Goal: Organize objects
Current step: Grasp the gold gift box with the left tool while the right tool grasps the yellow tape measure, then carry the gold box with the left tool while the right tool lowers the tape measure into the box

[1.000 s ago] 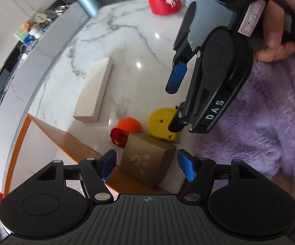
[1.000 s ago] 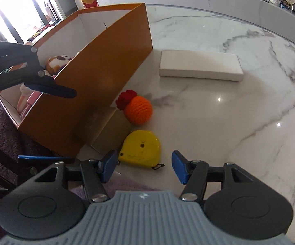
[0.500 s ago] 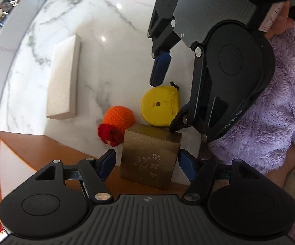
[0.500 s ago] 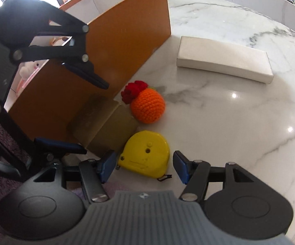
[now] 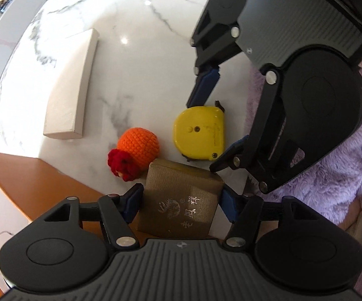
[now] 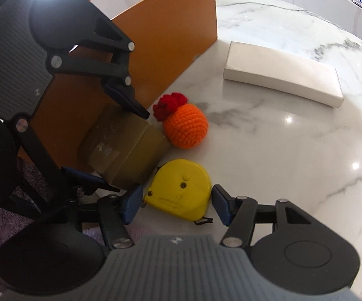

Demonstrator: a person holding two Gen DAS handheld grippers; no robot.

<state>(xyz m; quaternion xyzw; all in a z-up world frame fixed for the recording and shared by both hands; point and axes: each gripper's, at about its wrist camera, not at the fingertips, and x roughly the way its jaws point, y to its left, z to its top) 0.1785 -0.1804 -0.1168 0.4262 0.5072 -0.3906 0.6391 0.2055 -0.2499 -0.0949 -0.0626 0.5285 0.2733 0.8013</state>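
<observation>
A gold-brown box (image 5: 181, 200) lies on the marble table against the orange bin's wall (image 6: 176, 25). My left gripper (image 5: 181, 203) points down over it, one finger on each side, jaws closing; I see no firm press. In the right wrist view the left gripper (image 6: 130, 150) straddles that box (image 6: 125, 148). A yellow tape measure (image 6: 178, 190) lies flat between the pads of my right gripper (image 6: 176, 207), which is open with small gaps on both sides. From the left wrist view the right gripper (image 5: 201, 135) brackets the tape measure (image 5: 198, 133).
An orange crochet ball with a red tuft (image 6: 184, 128) touches the gold box. A flat white box (image 6: 281, 75) lies farther out on the marble table (image 6: 293, 163). A purple fleece sleeve (image 5: 344, 163) is at the table's near edge. The two grippers are close together.
The left gripper has sunk over the gold box, which now sits between its pads, and the jaws have narrowed. The right gripper has come closer, so the tape measure is between its fingers.
</observation>
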